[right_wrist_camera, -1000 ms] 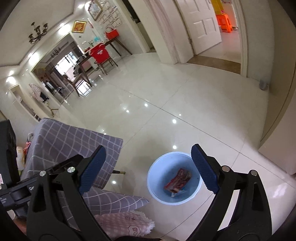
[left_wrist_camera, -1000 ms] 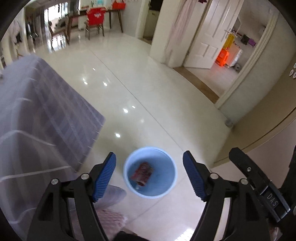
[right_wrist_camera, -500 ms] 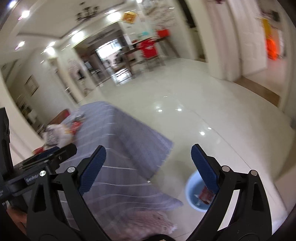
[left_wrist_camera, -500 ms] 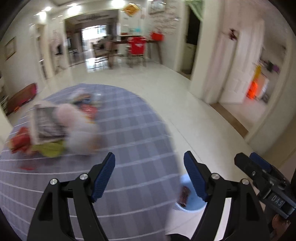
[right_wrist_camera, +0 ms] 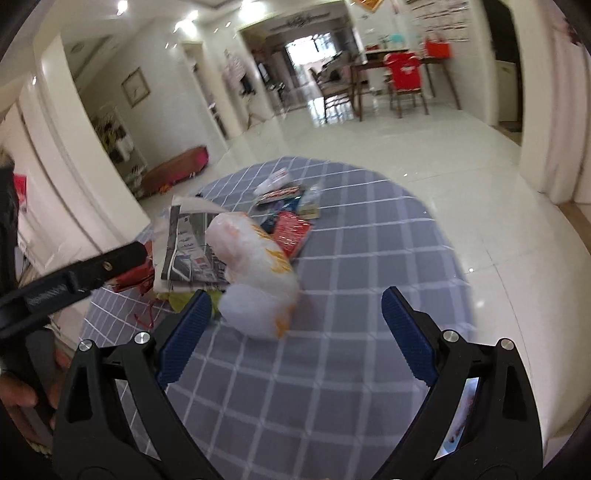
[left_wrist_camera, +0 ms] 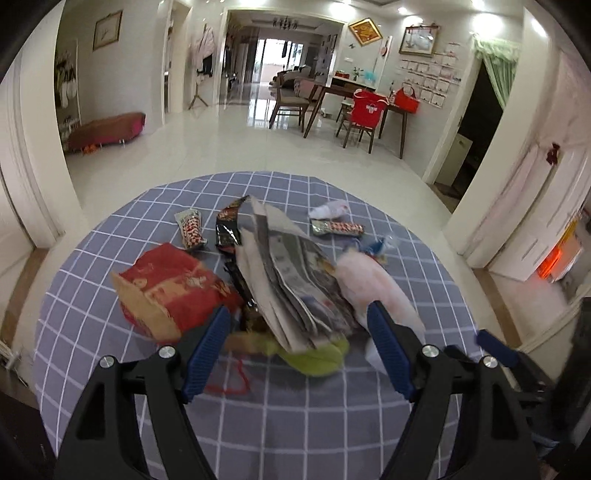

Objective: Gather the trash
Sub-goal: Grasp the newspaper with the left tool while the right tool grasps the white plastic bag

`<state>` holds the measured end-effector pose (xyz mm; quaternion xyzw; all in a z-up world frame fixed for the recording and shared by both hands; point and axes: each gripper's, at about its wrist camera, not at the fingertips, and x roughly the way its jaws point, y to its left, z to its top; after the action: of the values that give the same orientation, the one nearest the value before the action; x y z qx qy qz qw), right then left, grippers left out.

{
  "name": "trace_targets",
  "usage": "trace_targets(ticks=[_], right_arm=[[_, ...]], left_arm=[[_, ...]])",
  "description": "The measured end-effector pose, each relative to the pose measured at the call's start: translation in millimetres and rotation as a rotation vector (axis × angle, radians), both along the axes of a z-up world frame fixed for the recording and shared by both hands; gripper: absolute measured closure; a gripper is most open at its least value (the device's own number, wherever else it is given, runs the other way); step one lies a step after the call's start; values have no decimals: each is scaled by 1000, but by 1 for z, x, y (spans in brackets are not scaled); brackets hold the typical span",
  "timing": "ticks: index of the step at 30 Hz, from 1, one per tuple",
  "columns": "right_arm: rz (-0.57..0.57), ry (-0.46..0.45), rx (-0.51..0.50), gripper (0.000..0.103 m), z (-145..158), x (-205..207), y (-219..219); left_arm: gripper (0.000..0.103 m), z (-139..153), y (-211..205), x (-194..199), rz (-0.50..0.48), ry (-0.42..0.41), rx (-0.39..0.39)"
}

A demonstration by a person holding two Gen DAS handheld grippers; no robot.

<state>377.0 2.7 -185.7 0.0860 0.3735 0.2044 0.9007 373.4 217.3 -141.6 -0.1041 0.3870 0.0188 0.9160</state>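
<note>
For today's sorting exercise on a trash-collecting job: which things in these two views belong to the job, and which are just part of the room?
Belongs to the job:
- red paper bag
- newspaper stack
- white plastic bag
- snack wrappers
- crumpled tissue

Just there:
- checked tablecloth
- dining table
- red chair cover
- wall picture

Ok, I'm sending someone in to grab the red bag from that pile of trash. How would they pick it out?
Start at the round table with the blue-grey checked cloth, where the trash is heaped in the middle. The folded newspaper leans across the heap, and the red bag lies just left of it in the left wrist view. It is the one big crumpled red piece with tan patches; the wrappers are far smaller.
</note>
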Motion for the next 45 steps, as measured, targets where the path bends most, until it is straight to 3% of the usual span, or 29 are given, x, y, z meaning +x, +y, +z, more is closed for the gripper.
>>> trace_targets(ticks=[3, 4, 7, 18, 22, 24, 28, 32, 36, 38, 45], right_arm=[[31, 32, -17, 12, -11, 17, 14], [48, 44, -25, 18, -15, 22, 18], [89, 83, -6, 67, -25, 32, 21], [56, 87, 80, 69, -31, 45, 14], [55, 96, 90, 69, -34, 46, 18], [51, 99, 91, 69, -36, 47, 19], [46, 102, 98, 70, -37, 50, 20], [43, 104, 99, 70, -37, 47, 20], [35, 99, 97, 70, -37, 43, 24], [30, 90, 106, 70, -35, 37, 24], [31, 23, 181, 70, -3, 6, 9]], left_arm=[[28, -9, 18, 21, 11, 31, -69], [28, -13, 20, 24, 21, 46, -72], [28, -22, 25, 34, 27, 67, -74], [28, -33, 15, 58, -7, 70, -54], [52, -33, 4, 65, -45, 88, -62], [53, -34, 0, 64, -49, 85, -53], [85, -35, 0, 64, -37, 80, -76], [85, -37, -2, 65, -51, 88, -83], [87, -42, -1, 67, -64, 101, -156], [97, -36, -2, 60, -54, 61, -169], [100, 17, -19, 16, -55, -95, -75]])
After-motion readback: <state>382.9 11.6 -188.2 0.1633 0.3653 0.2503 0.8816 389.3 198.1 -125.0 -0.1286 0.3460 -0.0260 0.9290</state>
